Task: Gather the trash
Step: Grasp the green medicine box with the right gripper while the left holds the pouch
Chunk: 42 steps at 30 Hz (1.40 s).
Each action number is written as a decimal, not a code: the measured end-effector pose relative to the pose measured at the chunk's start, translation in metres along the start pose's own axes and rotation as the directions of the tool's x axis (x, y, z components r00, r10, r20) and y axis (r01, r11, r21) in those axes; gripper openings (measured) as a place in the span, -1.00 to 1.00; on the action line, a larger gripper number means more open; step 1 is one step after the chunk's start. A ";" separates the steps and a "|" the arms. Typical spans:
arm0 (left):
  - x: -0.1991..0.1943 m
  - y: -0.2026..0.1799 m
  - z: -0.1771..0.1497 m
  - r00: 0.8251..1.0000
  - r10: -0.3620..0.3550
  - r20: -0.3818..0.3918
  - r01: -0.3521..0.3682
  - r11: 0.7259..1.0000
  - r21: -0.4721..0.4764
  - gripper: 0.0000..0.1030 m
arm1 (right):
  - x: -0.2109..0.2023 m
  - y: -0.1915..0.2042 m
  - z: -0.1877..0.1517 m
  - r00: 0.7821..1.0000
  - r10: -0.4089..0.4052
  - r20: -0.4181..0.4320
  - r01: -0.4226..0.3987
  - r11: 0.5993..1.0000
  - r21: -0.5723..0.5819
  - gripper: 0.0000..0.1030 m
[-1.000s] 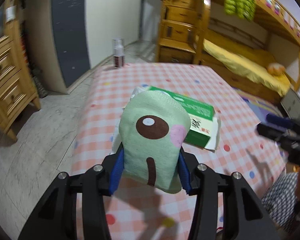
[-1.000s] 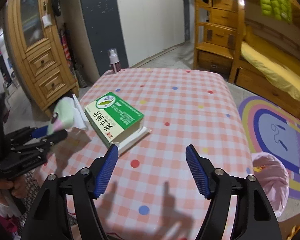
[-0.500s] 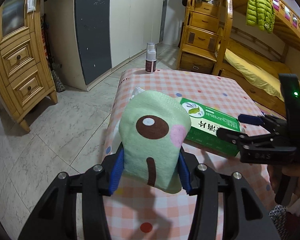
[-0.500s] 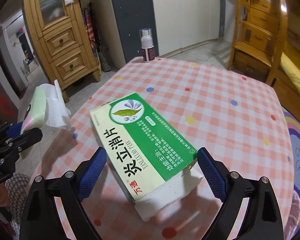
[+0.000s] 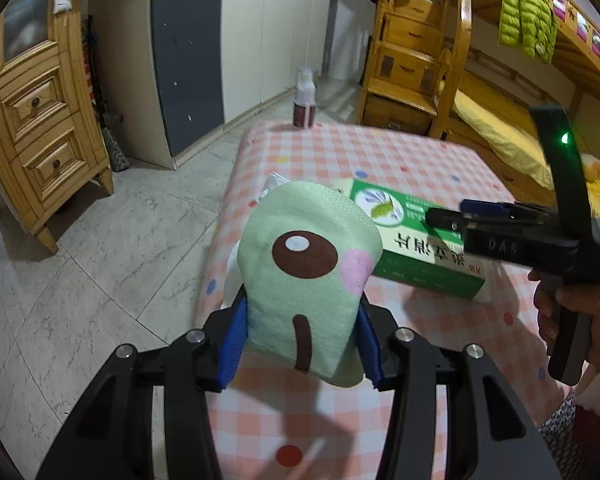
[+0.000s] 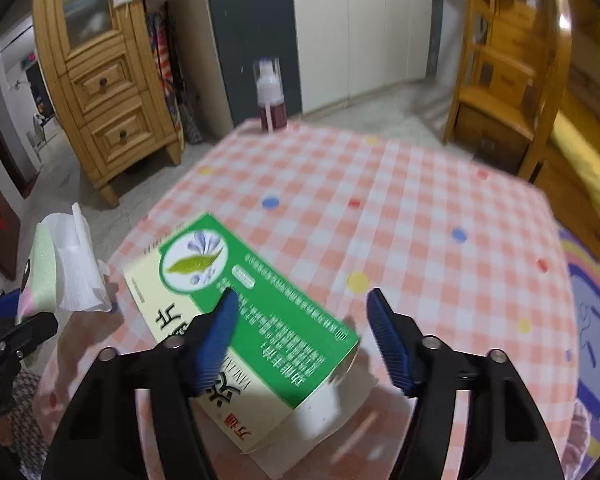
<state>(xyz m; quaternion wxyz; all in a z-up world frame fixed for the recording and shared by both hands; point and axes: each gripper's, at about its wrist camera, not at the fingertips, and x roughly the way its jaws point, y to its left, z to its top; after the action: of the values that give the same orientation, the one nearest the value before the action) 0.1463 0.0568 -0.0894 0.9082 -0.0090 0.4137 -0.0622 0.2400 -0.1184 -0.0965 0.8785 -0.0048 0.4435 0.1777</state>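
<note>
On the checked desk (image 6: 420, 208) lies the green box (image 6: 260, 312) under our wide-open right claw (image 6: 300, 300), while our left claw (image 5: 300, 340) is clamped on the green cartoon pouch (image 5: 308, 272) backed by white tissue (image 6: 78, 264).

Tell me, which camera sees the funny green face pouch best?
The left wrist view. The green pouch sits close up between the left gripper jaws, its eye and pink cheek facing the camera. The right wrist view shows only a sliver of it at the left edge, behind white tissue.
</note>
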 end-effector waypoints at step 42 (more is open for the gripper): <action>-0.005 -0.064 -0.025 0.994 -0.089 -0.068 0.097 0.987 0.129 -0.09 | -0.072 -0.001 -0.106 0.975 -0.224 -0.014 0.224 0.970 0.096 0.57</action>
<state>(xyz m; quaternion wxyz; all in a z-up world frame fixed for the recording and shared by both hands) 0.1174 -0.0050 -0.0976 0.8896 0.0338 0.4360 -0.1318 0.1190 -0.1585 -0.1050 0.8914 -0.0125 0.4497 0.0558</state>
